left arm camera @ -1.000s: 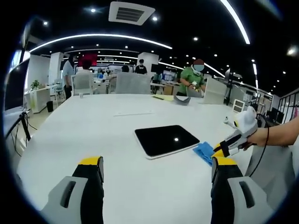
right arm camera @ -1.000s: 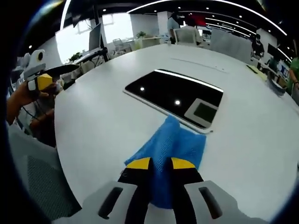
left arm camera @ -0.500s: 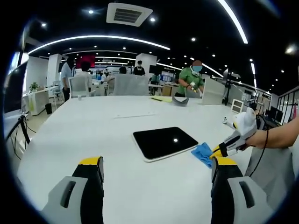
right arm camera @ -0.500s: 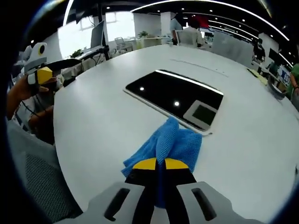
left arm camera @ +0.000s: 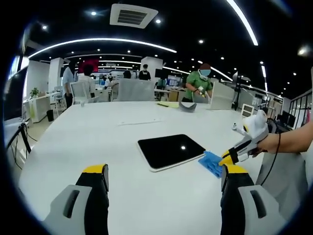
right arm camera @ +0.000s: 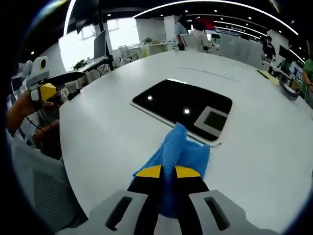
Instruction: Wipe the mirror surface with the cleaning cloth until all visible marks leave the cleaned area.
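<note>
The right gripper (right arm camera: 167, 172) pinched the blue cleaning cloth (right arm camera: 177, 154) just short of the mirror's (right arm camera: 182, 102) near edge on the white table (right arm camera: 102, 137); the left gripper (left arm camera: 161, 176) hung spread, well back. Carrying the cloth forward flat onto the glass would serve best.

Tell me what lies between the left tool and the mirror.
Nothing but bare white table. In the left gripper view, the left tool hangs open short of the mirror, and the stretch between them holds no object.
</note>
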The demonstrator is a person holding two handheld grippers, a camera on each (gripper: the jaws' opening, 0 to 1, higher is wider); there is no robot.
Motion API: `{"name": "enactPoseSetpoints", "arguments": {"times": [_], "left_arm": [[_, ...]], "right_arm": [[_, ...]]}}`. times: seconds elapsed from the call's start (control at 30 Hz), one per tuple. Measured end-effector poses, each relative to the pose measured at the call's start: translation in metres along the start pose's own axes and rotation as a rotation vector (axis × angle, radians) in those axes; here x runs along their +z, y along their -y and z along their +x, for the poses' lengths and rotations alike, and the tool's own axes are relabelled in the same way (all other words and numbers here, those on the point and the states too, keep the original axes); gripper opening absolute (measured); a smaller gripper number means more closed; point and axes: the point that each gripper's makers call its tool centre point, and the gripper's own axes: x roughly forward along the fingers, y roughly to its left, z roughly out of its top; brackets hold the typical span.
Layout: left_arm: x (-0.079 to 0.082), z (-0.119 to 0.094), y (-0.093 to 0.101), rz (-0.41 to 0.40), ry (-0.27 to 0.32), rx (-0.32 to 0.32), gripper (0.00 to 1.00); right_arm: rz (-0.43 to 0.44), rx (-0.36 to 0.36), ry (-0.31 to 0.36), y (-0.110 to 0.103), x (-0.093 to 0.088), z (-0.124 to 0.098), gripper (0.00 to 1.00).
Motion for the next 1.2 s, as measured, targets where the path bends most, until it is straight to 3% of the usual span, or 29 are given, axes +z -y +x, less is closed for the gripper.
{"name": "enactPoseSetpoints", "arguments": {"times": [0.1,0.23,0.33,0.4,0.47,0.5,0.6,0.8,1.2], "left_arm": [[-0.002,-0.003,-0.003,-0.001,-0.007,0.007,0.96],[-0.003,-0.004,-0.005,-0.007,-0.007,0.014,0.96],[-0.004,-0.003,-0.005,-0.009,-0.009,0.013,0.96],[-0.004,-0.002,-0.004,-0.010,-0.008,0.012,0.96],[-0.004,0.000,-0.002,-0.011,-0.009,0.009,0.96],[-0.004,0.001,-0.001,-0.010,-0.009,0.007,0.96],[-0.003,0.003,0.001,-0.008,-0.007,0.000,0.96],[-0.001,-0.001,-0.004,-0.004,-0.005,0.010,0.96],[0.000,-0.001,-0.003,0.004,-0.004,0.011,0.96]], "right_arm": [[0.046,0.022,-0.045,-0.004,-0.007,0.006,0.27],[-0.084,-0.012,-0.071,-0.002,-0.008,0.007,0.25],[-0.090,-0.014,-0.055,-0.005,-0.008,0.007,0.24],[-0.105,0.001,-0.045,-0.009,-0.009,0.007,0.18],[-0.168,0.033,-0.048,-0.021,-0.010,0.009,0.03],[-0.217,-0.004,-0.060,-0.016,-0.009,0.009,0.02],[-0.131,0.017,-0.052,-0.015,-0.009,0.008,0.01],[-0.098,0.016,-0.031,-0.013,-0.004,0.004,0.01],[-0.075,0.000,0.076,-0.009,0.035,-0.004,0.01]]}}
